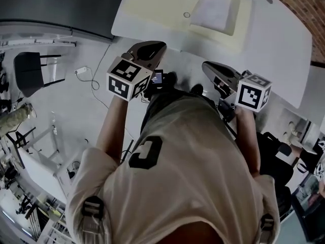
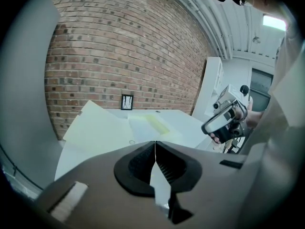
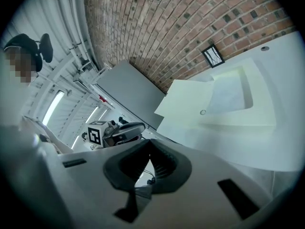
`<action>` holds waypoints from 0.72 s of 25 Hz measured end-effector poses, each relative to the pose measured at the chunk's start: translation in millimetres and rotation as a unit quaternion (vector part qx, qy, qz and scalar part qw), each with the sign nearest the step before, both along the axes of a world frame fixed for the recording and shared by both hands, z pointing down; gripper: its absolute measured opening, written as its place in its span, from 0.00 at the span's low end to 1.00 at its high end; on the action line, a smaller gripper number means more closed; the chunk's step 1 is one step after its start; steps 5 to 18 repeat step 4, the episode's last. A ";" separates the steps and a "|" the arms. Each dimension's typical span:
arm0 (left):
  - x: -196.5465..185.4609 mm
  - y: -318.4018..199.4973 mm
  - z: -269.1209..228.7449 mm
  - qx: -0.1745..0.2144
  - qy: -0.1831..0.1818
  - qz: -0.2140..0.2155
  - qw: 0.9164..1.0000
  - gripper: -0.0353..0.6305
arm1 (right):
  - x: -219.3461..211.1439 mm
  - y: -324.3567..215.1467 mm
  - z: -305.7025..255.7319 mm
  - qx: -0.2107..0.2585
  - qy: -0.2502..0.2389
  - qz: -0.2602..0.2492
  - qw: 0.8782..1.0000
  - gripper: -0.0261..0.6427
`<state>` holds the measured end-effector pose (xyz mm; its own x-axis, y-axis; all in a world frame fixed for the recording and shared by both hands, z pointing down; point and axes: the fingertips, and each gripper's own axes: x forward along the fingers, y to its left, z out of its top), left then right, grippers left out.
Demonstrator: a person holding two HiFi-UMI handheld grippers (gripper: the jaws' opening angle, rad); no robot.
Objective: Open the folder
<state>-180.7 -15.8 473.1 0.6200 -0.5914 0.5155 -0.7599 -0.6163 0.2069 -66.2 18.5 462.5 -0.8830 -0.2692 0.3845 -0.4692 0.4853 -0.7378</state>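
A pale yellow folder [image 1: 167, 4] lies on the white table [image 1: 274, 39], a flat flap to the left and a whiter sheet [image 1: 216, 9] on its right half; a small round snap [image 1: 187, 14] sits between them. Both grippers hover in front of the person's chest, short of the table's near edge and apart from the folder. My left gripper [image 1: 152, 47] is shut with nothing in it; its jaws meet in the left gripper view [image 2: 155, 142], the folder [image 2: 102, 128] beyond. My right gripper [image 1: 210, 67] is shut and empty too [image 3: 151, 141], the folder [image 3: 190, 104] ahead of it.
A brick wall [image 1: 304, 4] runs behind the table, with a small black-framed plate [image 2: 127, 101] on it. A grey cabinet [image 1: 56, 4] stands left of the table. On the floor at left are a black chair [image 1: 30, 70] and a white cable [image 1: 84, 71].
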 end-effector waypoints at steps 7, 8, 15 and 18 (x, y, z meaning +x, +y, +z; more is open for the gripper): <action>-41.4 -11.5 5.8 -0.001 -0.005 -0.018 1.000 0.06 | -34.8 -12.6 -8.1 -0.006 -0.021 0.015 1.000 0.05; -41.4 -11.5 5.8 -0.001 -0.005 -0.018 1.000 0.06 | -34.8 -12.6 -8.1 -0.006 -0.021 0.015 1.000 0.05; -41.4 -11.5 5.8 -0.001 -0.005 -0.018 1.000 0.06 | -34.8 -12.6 -8.1 -0.006 -0.021 0.015 1.000 0.05; -41.4 -11.5 5.8 -0.001 -0.005 -0.018 1.000 0.06 | -34.8 -12.6 -8.1 -0.006 -0.021 0.015 1.000 0.05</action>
